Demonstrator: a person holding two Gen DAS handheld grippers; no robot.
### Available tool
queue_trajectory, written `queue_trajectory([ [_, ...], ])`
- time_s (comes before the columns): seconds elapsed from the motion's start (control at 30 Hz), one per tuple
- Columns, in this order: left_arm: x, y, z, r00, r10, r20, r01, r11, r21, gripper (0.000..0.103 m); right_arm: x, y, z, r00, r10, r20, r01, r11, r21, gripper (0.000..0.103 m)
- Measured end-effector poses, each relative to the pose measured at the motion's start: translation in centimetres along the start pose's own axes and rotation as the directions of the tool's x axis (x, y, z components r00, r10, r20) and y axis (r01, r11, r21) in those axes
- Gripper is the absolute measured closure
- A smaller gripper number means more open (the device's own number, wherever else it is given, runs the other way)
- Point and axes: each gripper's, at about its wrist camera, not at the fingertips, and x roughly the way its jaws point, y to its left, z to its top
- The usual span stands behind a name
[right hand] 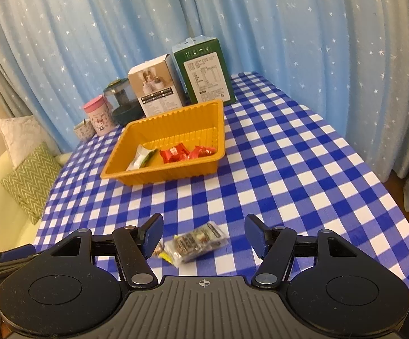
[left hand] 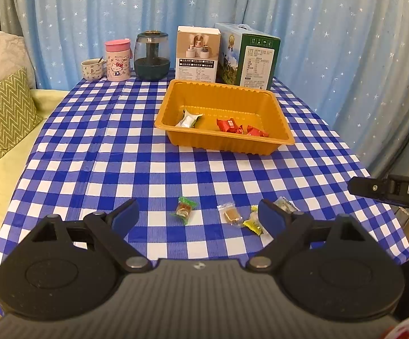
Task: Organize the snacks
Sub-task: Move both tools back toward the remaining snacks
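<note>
An orange tray (left hand: 279, 118) (right hand: 114, 166) stands mid-table and holds a white-green snack (left hand: 189, 118) (right hand: 141, 158) and several red candies (left hand: 241, 127) (right hand: 187, 152). My left gripper (left hand: 200, 216) is open and empty above the near table edge. Between its fingers lie a green-wrapped candy (left hand: 184, 209), a clear-wrapped brown candy (left hand: 230, 214) and a yellow candy (left hand: 252, 223). My right gripper (right hand: 204, 236) is open and empty, low over a clear dark snack packet (right hand: 197, 243). The right gripper also shows at the left view's right edge (left hand: 391, 192).
At the table's back stand a small cup (left hand: 92, 69), a pink Hello Kitty mug (left hand: 117, 60), a dark glass jar (left hand: 151, 56), a white box (left hand: 197, 53) and a green box (left hand: 249, 56). A blue-white checked cloth (left hand: 148, 155) covers the table. Cushions (left hand: 4, 113) lie on the left.
</note>
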Motion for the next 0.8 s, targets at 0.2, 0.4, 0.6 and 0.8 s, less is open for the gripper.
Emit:
queue_trajectory([
  [0.2, -0.3, 0.0, -0.1, 1.000, -0.002, -0.001, 0.002, 1.000, -0.002, 0.013, -0.2, -0.1, -0.2, 1.000, 0.000, -0.004, 0.000, 1.000, 0.001, 0.039],
  [0.4, -0.4, 0.0, 0.0, 1.000, -0.003, 0.005, 0.003, 1.000, -0.005, 0.013, -0.5, -0.1, -0.2, 1.000, 0.001, 0.000, -0.001, 1.000, 0.002, 0.039],
  [0.6, -0.2, 0.2, 0.0, 1.000, 0.001, -0.005, -0.001, 1.000, -0.004, 0.013, 0.0, -0.2, -0.5, 1.000, -0.003, -0.015, 0.003, 1.000, 0.014, 0.039],
  [0.8, 1.0, 0.7, -0.3, 0.999, 0.000, -0.032, 0.000, 1.000, -0.009, 0.013, 1.8, -0.5, -1.6, 0.998, -0.016, -0.053, 0.018, 0.998, 0.053, 0.039],
])
